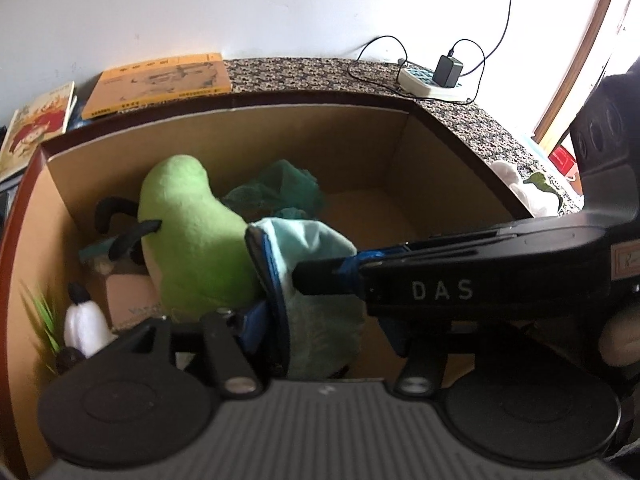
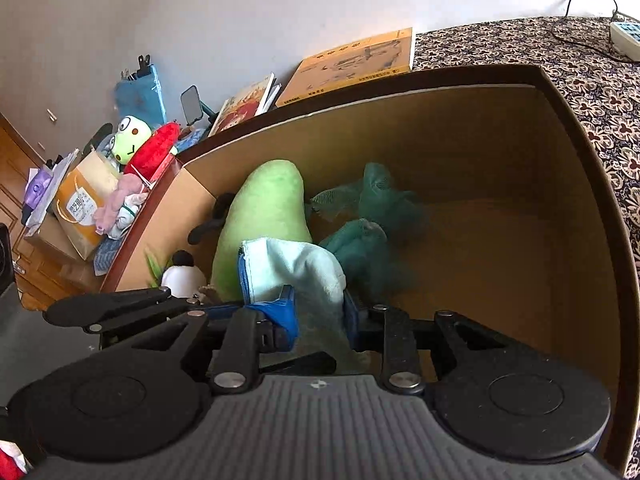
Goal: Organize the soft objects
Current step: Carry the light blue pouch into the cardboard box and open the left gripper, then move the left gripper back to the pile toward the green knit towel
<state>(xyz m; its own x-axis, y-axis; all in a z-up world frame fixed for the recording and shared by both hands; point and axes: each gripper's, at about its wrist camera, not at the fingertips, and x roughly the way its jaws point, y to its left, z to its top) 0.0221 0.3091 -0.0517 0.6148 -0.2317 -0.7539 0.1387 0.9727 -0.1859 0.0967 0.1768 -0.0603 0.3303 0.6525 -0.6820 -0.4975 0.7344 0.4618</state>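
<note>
Patterned cloth covers the worktop (image 2: 592, 92) around an open cardboard box (image 2: 480, 152), over which both claws meet. Right gripper (image 2: 316, 316) is clamped on a pale blue towel (image 2: 300, 268), its blue-taped fingers (image 2: 286, 312) pressed against the fabric on either side. Left gripper (image 1: 280, 304) pinches the same towel (image 1: 316, 248) from the other side, jaws drawn close on its edge. Just beyond the towel, inside the box, a green plush (image 1: 192, 232) stands against the left wall, with teal netting (image 2: 372, 208) beside it and a small white plush (image 1: 84, 324) in the near left corner. Books (image 1: 160, 84) lie on the worktop behind the box; a power strip (image 1: 428, 82) sits at its far right corner.
</note>
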